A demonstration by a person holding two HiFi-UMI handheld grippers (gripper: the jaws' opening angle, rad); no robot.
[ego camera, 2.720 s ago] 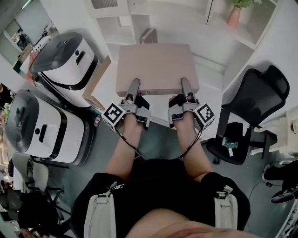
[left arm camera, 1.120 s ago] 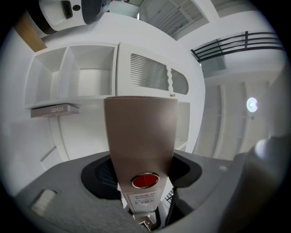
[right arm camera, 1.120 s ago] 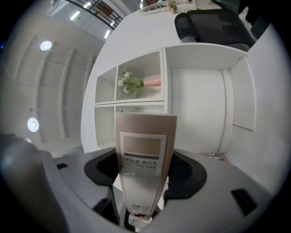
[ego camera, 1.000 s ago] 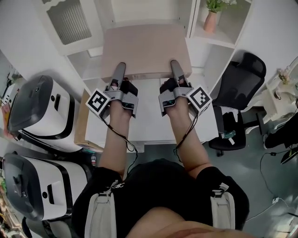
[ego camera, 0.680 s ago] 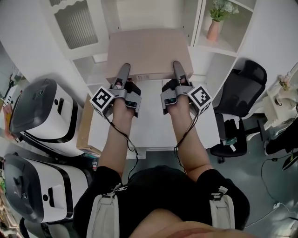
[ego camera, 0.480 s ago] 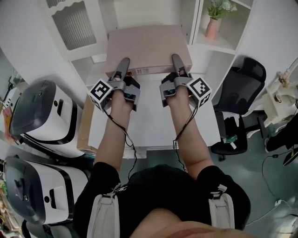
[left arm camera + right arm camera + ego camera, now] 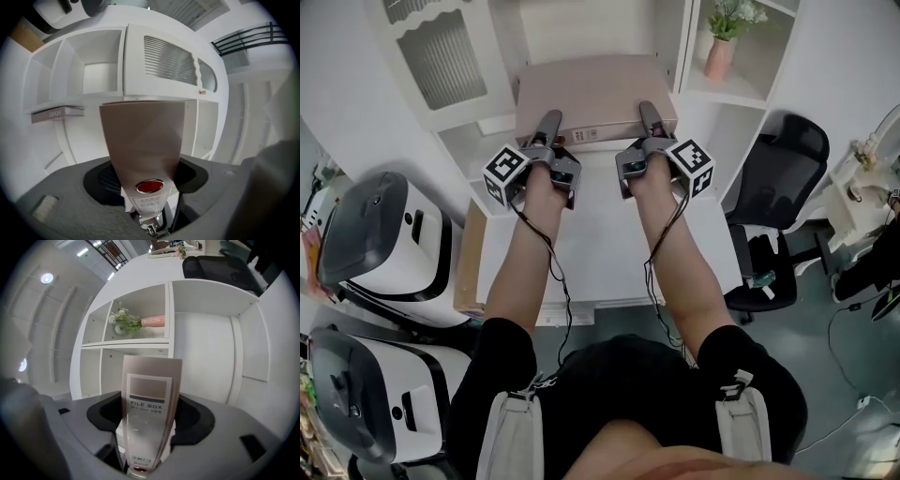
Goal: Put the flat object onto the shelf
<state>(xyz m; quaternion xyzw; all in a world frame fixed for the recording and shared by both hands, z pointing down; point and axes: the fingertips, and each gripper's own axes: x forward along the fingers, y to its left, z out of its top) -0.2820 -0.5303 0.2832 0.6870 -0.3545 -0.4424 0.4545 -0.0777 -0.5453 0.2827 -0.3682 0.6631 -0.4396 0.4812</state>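
A flat tan file box [image 7: 594,88] is held level by its near edge, in front of the white shelf unit [image 7: 703,94]. My left gripper [image 7: 547,129] is shut on the box's near left part and my right gripper [image 7: 643,122] on its near right part. In the left gripper view the box [image 7: 143,140] runs out from between the grey jaws toward open shelf compartments [image 7: 96,77]. The right gripper view shows the box's labelled spine [image 7: 147,399] pinched between the jaws, with shelf compartments [image 7: 136,319] behind it.
A pink vase with a plant [image 7: 719,52] stands in the right shelf compartment. A louvered cabinet door [image 7: 441,61] is at the left. A grey book [image 7: 56,113] lies on a left shelf board. Below are a white desk [image 7: 600,244], a black chair [image 7: 778,178] and white machines [image 7: 384,244].
Both grippers have carried the file box forward and away from my body toward the shelf unit. The grip on the box has not changed.
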